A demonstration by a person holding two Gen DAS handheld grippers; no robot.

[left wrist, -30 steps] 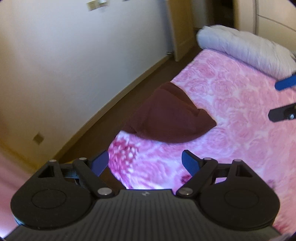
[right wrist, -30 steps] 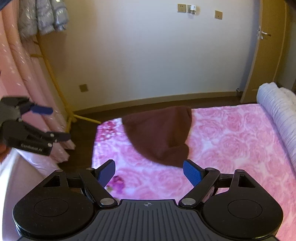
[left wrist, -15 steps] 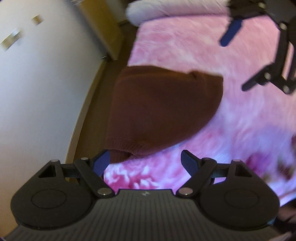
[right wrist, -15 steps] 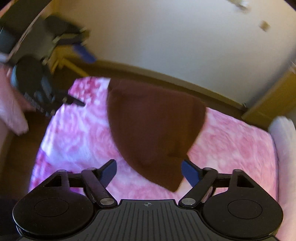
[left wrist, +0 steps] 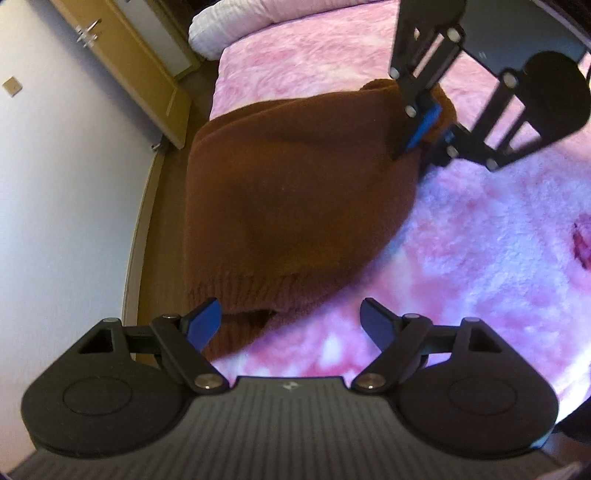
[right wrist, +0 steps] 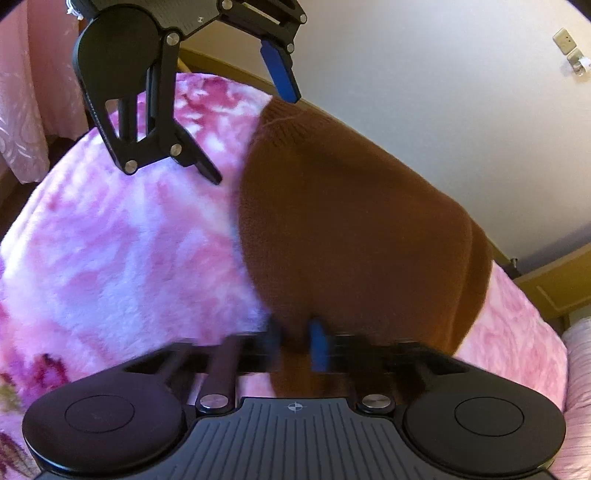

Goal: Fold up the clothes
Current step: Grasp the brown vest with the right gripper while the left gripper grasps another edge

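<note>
Brown knitted sweater (left wrist: pixel 291 192) lying on the pink flowered blanket (left wrist: pixel 480 258), near the edge of the bed beside the floor and the pale wall (left wrist: pixel 55 184). Seen from the left wrist camera: left gripper (left wrist: pixel 291 319) released, with both blue-tipped fingers spread wide, hanging just over the ribbed hem of the sweater; one finger above the hem at the corner, the other above the bare blanket, not yet closed on any cloth. At the far end of the sweater, right gripper (left wrist: pixel 424 136) with fingers drawn close together at the edge of the knit, a fold of brown cloth between them. Seen from the right wrist camera: same sweater (right wrist: pixel 354 221) spreading away from the camera toward the wall, right gripper (right wrist: pixel 295 343) blurred, fingers nearly together and clenched on the near edge of the sweater. In this same view, left gripper (right wrist: pixel 251 136) at the top, wide apart, one blue finger beside the far ribbed corner of the sweater, the dark finger over the blanket (right wrist: pixel 129 240). Hard to tell whether that blue finger touches the knit. Wooden door (left wrist: pixel 122 59) and a white rolled quilt (left wrist: pixel 236 26) at the head of the bed, well apart from the sweater. Pink curtain (right wrist: pixel 22 110) at the left border of the right wrist view.
</note>
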